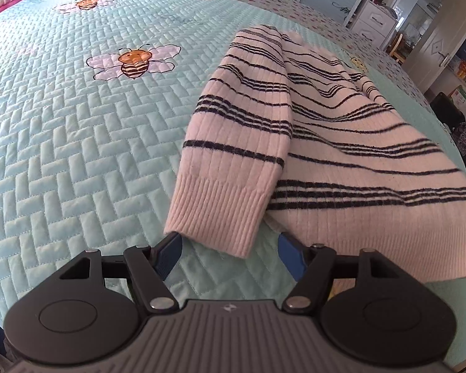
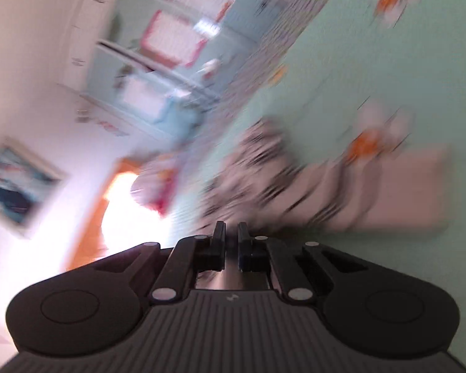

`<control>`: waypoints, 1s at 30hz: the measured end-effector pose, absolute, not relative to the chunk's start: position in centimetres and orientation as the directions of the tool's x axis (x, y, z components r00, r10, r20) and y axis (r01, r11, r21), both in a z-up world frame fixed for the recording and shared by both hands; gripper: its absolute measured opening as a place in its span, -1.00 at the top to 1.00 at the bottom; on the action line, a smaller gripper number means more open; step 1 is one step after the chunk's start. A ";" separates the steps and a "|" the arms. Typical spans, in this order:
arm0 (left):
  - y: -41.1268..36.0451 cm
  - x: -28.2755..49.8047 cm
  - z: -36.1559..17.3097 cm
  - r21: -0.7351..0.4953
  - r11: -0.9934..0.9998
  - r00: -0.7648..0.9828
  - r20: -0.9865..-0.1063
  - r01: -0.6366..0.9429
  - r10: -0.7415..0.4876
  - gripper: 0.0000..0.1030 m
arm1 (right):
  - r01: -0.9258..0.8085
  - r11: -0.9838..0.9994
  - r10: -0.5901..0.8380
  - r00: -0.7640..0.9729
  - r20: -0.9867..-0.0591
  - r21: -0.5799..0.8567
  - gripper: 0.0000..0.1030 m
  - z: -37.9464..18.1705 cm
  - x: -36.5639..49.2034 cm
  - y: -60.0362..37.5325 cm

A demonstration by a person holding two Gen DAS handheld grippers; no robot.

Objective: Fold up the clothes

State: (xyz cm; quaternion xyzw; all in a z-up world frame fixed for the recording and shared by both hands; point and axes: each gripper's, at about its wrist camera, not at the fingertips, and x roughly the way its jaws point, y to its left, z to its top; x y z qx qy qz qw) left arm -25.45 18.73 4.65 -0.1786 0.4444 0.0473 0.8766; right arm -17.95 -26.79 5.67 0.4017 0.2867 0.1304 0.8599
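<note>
Nearest the left wrist camera, the left gripper (image 1: 230, 250) hangs with jaws apart, the ribbed cuff (image 1: 217, 211) of the sweater's sleeve lying just ahead between the blue pads (image 1: 171, 253); the pads do not press on it. Right gripper (image 2: 231, 237): jaws nearly together, nothing visibly between them; that view is smeared by motion blur, so contact with cloth cannot be judged.

Risks: closing the left jaws here may catch only the cuff edge, and soft knit could slip out on lifting. Pinching the quilt (image 1: 77, 130) along with the cuff would drag the bedding.

Sweater (image 1: 341, 130) lies on the bed, right of centre, sleeve folded over the body. Pale pink rib knit, thin dark stripes in groups, limp with shallow wrinkles. Quilt beyond: mint, herringbone stitching, embroidered bees (image 1: 133, 62).
</note>
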 end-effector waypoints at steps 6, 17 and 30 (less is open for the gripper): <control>18.4 -25.5 4.5 -0.178 0.958 0.623 -0.782 -0.225 0.001 -0.37 | 0.174 0.727 0.309 0.781 -0.543 0.664 0.66 2.5 -20.8 -29.2; 17.7 -24.9 3.6 -0.042 0.993 0.649 -0.760 -0.113 0.042 -0.37 | 0.155 0.617 0.502 0.677 -0.538 0.771 0.21 -2.1 -23.1 -24.4; 27.1 -18.5 14.3 -0.062 0.912 0.830 -0.444 -0.406 0.339 0.72 | 0.132 0.627 0.508 0.678 -0.532 0.768 0.21 -2.4 -23.6 -25.0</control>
